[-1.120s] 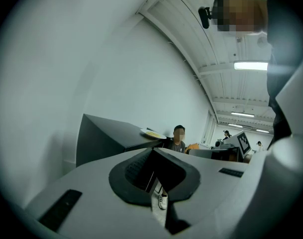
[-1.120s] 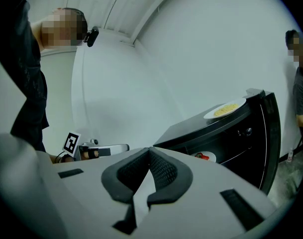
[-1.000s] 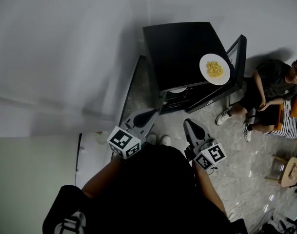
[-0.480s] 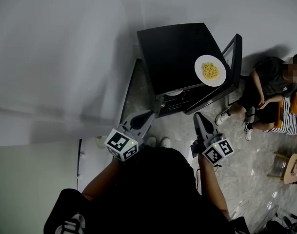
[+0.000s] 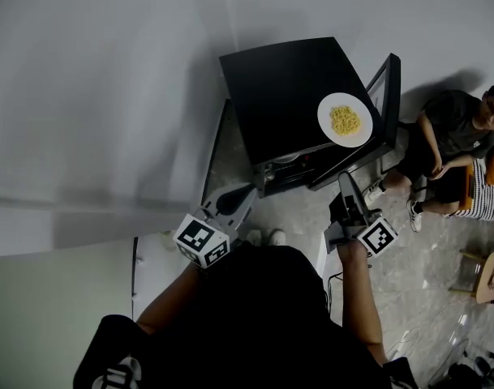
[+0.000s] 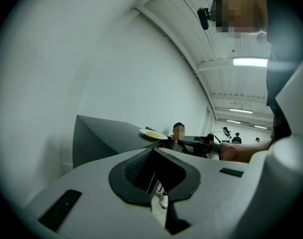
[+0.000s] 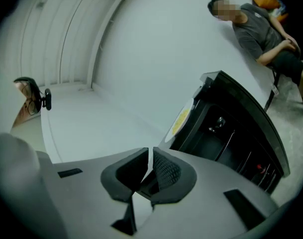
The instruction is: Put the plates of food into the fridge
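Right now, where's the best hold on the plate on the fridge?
Take the plate by its near rim, jaws level from the front. It lies flat at the front right corner of the fridge, food in the middle, so likely only the rim is free.

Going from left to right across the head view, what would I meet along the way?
left gripper → plate of food → seated person
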The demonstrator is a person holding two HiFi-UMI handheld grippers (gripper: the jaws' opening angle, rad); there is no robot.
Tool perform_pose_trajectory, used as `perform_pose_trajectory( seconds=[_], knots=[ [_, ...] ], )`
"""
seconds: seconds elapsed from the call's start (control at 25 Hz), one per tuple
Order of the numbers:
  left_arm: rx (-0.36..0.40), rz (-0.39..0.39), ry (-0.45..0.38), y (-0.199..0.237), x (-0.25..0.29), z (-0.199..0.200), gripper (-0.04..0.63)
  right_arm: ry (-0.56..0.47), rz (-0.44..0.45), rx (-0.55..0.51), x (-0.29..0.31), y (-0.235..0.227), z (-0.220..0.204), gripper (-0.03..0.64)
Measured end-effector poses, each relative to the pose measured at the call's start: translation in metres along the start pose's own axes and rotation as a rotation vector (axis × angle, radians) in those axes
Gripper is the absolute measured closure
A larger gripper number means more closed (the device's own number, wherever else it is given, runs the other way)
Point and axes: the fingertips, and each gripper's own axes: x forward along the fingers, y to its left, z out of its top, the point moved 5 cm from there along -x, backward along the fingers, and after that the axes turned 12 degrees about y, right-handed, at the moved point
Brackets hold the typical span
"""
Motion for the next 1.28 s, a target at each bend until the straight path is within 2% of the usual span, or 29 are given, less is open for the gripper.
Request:
perform_pose_trajectory(
  seconds=[0.24,0.36,0.6,0.88,1.28],
  knots=[
    [-0.008,0.005,0.011,0.002,0.008,-0.002,0.571,-0.039,0.017,0.134,0.005,-0.019,0.009,0.586],
    [-0.01,0.01,0.006,0.002,0.009,0.0,0.571,-0.06,0.021,0.178,0.007,-0.026,0.015,0.533],
    [-0.018,0.024,0.008,0.004,0.007,-0.001,0.571,-0.109,0.024,0.279,0.015,-0.04,0.025,0.52],
    [-0.044,0.048,0.025,0.015,0.006,-0.006,0.571,-0.119,0.007,0.363,0.029,-0.06,0.036,0.502],
    [-0.046,0.062,0.028,0.02,0.008,-0.003,0.571,-0.116,0.04,0.411,0.047,-0.069,0.045,0.495]
  ],
)
